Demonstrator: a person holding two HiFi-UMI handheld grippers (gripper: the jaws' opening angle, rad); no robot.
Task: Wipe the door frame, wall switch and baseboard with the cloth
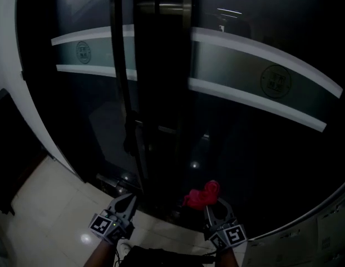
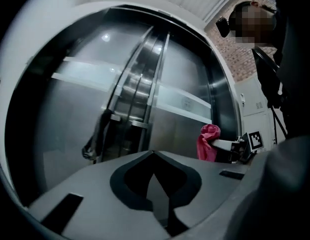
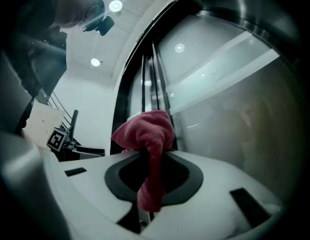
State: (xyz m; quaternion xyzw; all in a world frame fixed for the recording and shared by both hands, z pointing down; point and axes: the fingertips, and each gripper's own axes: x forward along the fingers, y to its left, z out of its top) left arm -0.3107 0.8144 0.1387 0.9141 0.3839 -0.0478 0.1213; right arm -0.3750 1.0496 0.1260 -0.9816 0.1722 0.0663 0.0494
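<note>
Standing close to dark glass doors (image 1: 245, 127), looking steeply down. Pale tile floor (image 1: 55, 193) at near left.

Right gripper (image 1: 211, 206): jaws shut on the red cloth (image 1: 203, 195). Its own view shows the cloth (image 3: 147, 129) bunched above the tips, with a tail hanging down through the gap between the jaws. The cloth is held up just in front of the right door leaf. I can't tell if it touches the glass, though it looks slightly apart from it.

Left gripper (image 1: 128, 198): jaws together and nothing between them, seen clearly in its own view (image 2: 154, 153). It hangs near the centre stiles (image 1: 161, 65), below the dark handle (image 1: 129, 132).

Progress, as a judgement: wiping looks not yet begun, or at its very start. No streaks or cleaned patches can be made out on the dark surfaces. The door frame is within reach. No wall switch or baseboard shows in any view, so all three items appear left to do.

Writing:
- Each leaf has a frosted band (image 1: 256, 54) with a round logo, right (image 1: 275, 81) and left (image 1: 83, 52). The characters inside are too small to read.
- The gripper cubes carry square markers (image 1: 231, 237) only, no text.
</note>
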